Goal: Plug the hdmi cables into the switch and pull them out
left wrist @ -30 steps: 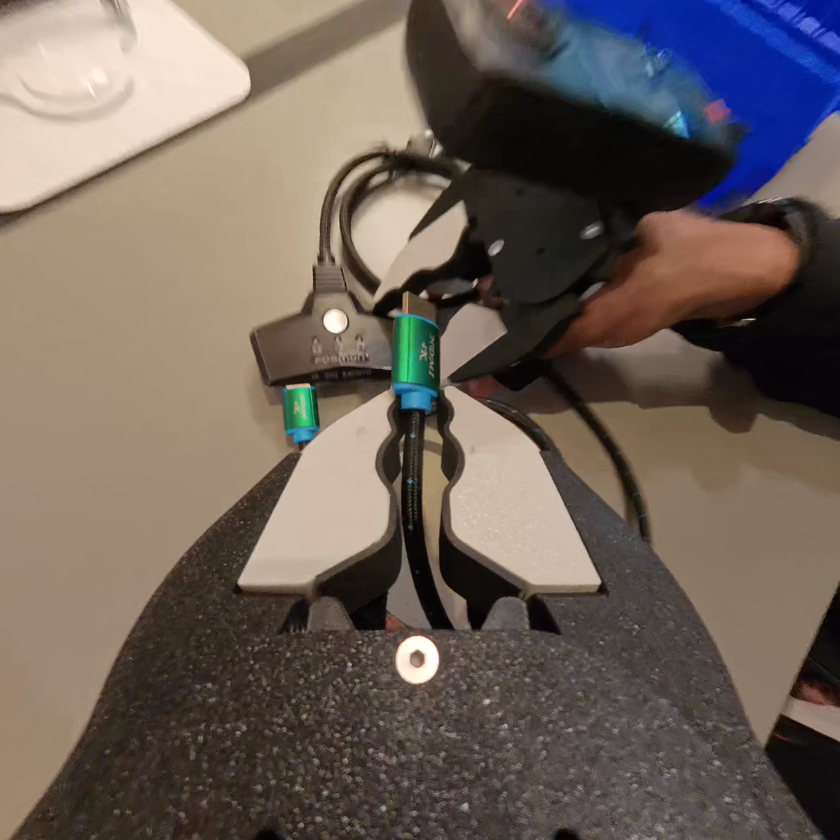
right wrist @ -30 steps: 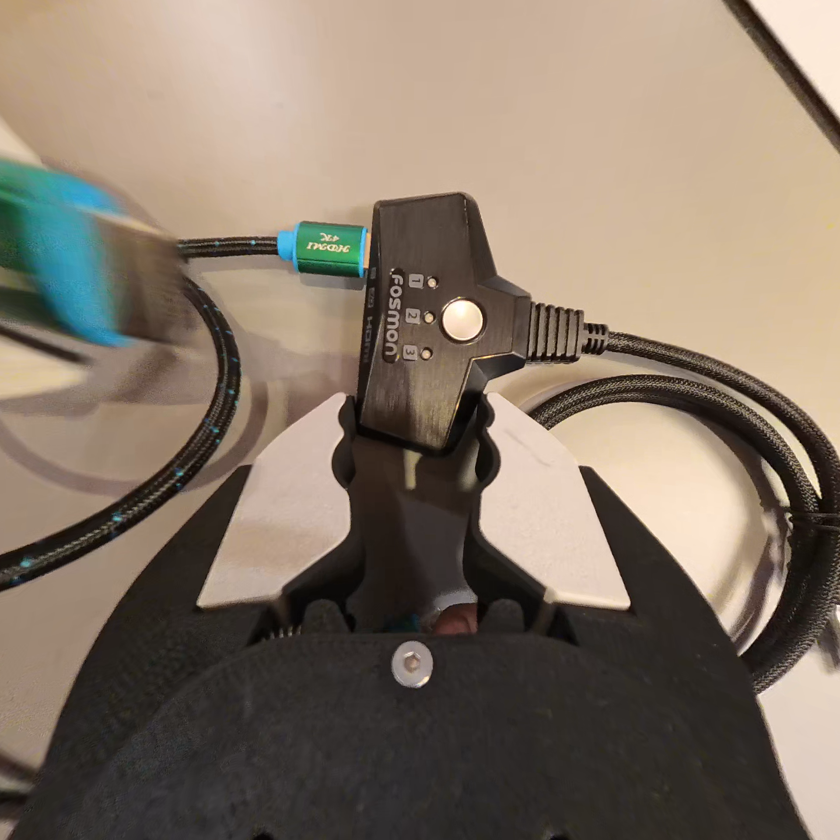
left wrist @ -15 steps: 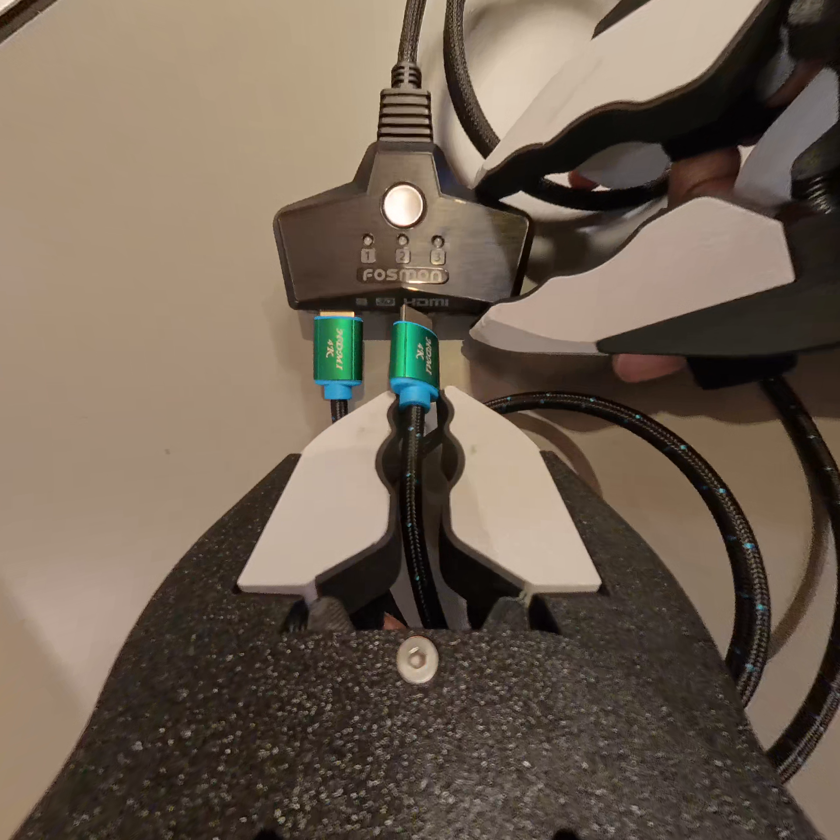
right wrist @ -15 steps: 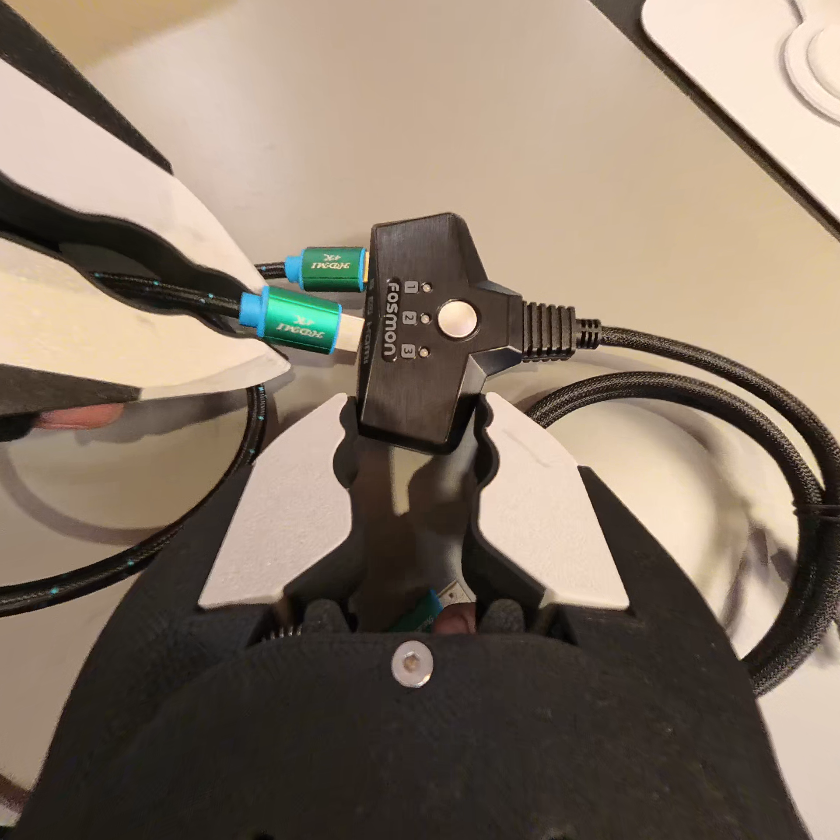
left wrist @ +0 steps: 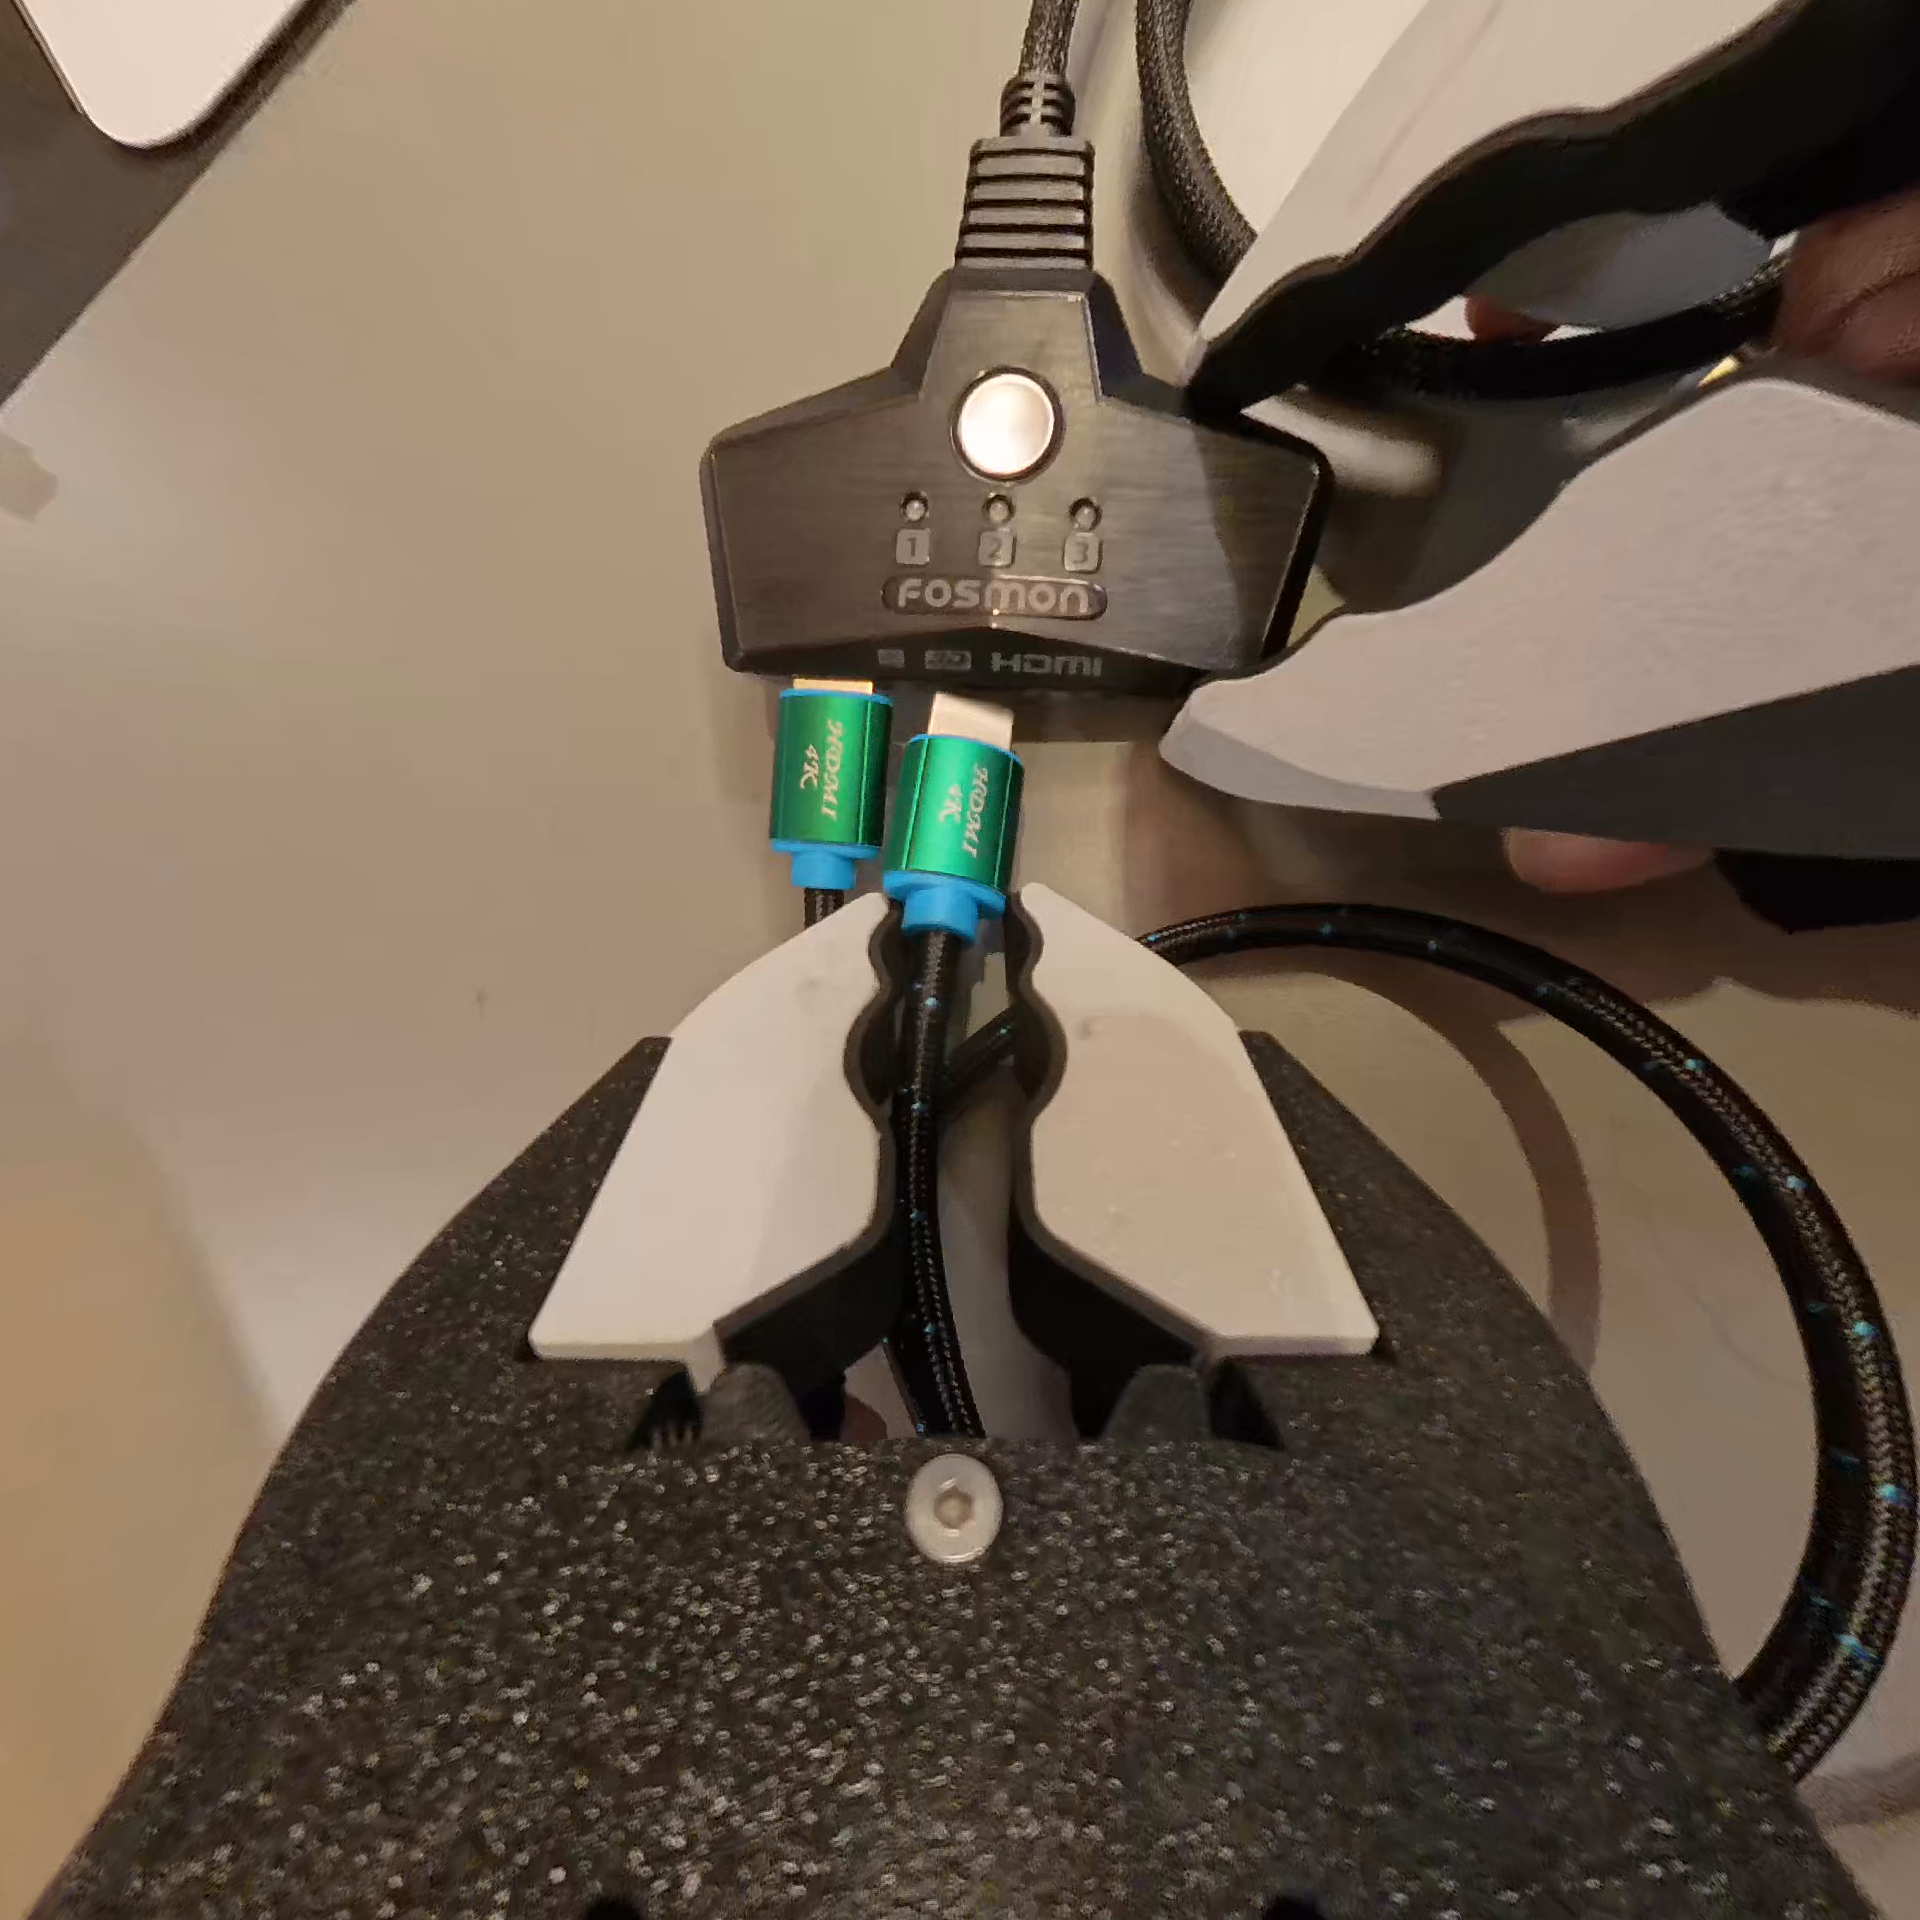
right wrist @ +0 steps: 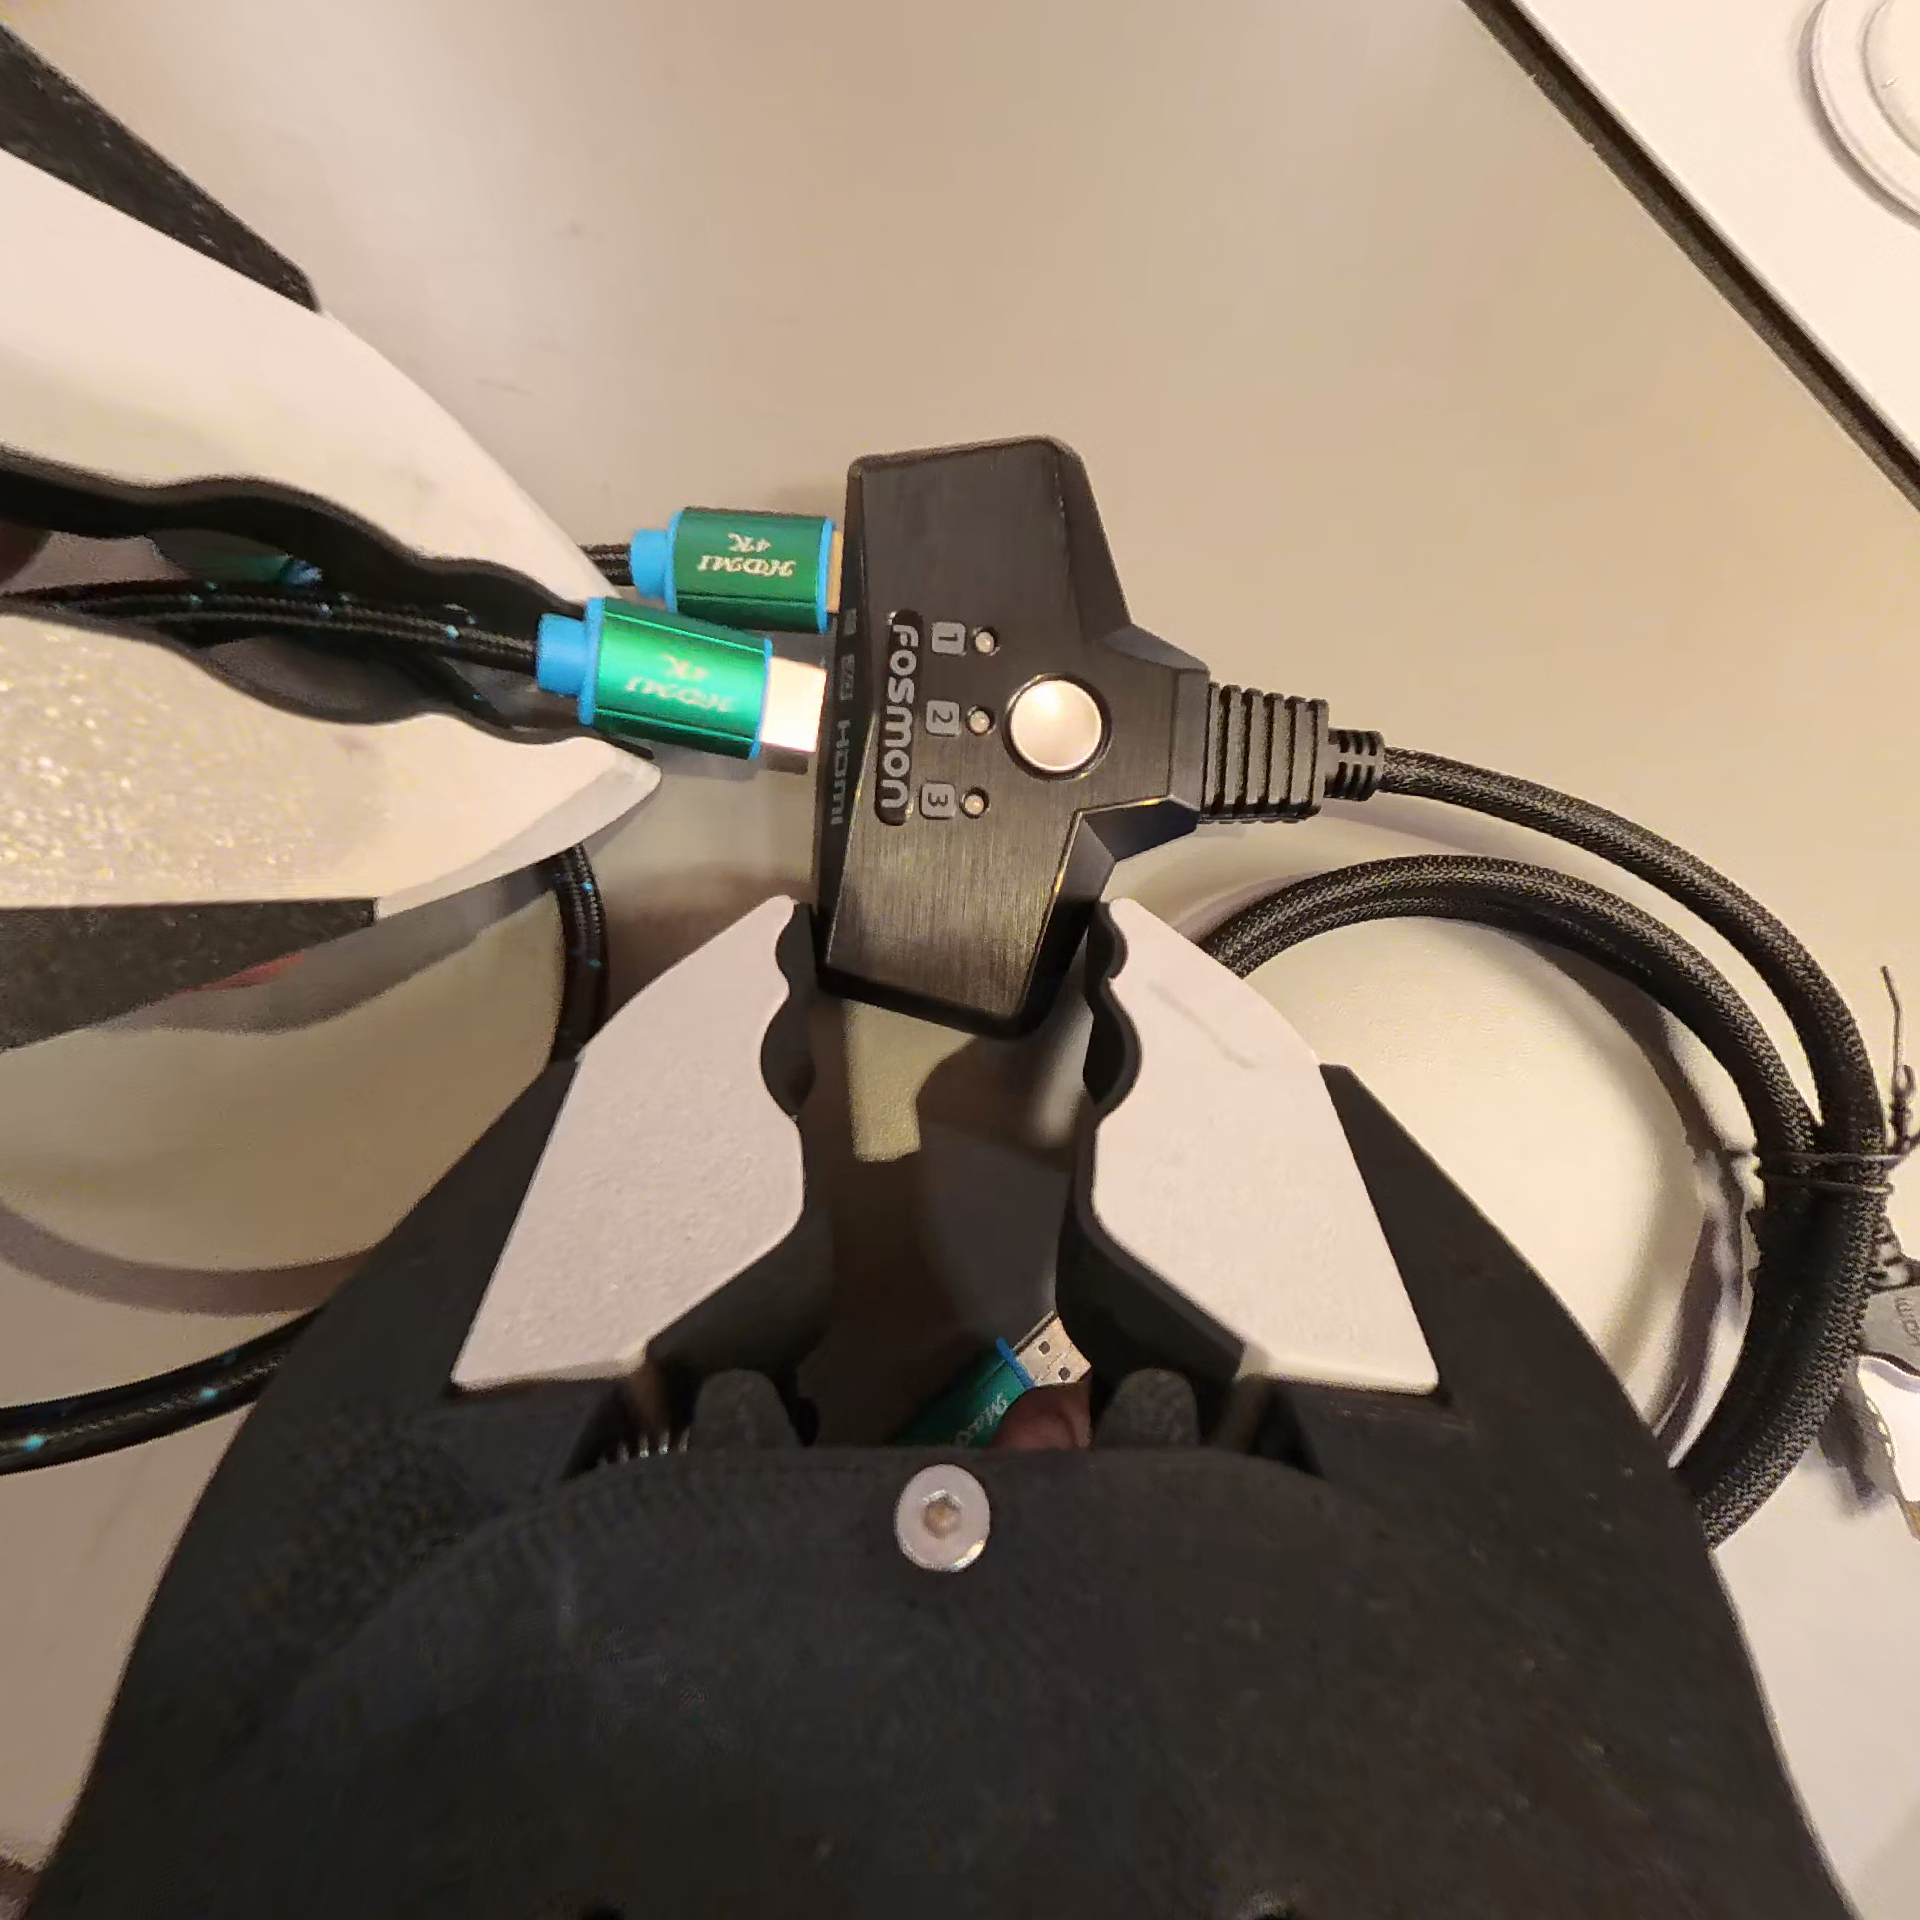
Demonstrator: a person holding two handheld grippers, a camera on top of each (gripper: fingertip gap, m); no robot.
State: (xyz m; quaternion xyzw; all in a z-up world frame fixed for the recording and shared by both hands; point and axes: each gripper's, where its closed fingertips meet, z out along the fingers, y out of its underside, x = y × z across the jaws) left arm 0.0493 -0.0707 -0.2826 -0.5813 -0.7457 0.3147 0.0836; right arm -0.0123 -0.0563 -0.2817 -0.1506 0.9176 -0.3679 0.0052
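The black HDMI switch (left wrist: 1008, 540) lies on the beige table, with one green HDMI plug (left wrist: 828, 784) seated in its left port. My left gripper (left wrist: 945, 914) is shut on the braided cable just behind a second green plug (left wrist: 951, 821). That plug's metal tip sits at the middle port, with most of the metal showing. My right gripper (right wrist: 940, 935) is shut on the near end of the switch (right wrist: 966, 727). The second plug (right wrist: 675, 686) is slightly tilted. A third green plug (right wrist: 997, 1392) lies under the right gripper.
The switch's thick black cable (right wrist: 1662, 935) loops on the table to the right and is tied with a band. The blue-flecked braided cable (left wrist: 1662, 1143) curves right of my left gripper. A white mat (right wrist: 1766, 156) lies at the table's far edge.
My left gripper has carried the second plug from well short of the switch up to its middle port. The right gripper has kept its hold on the switch.
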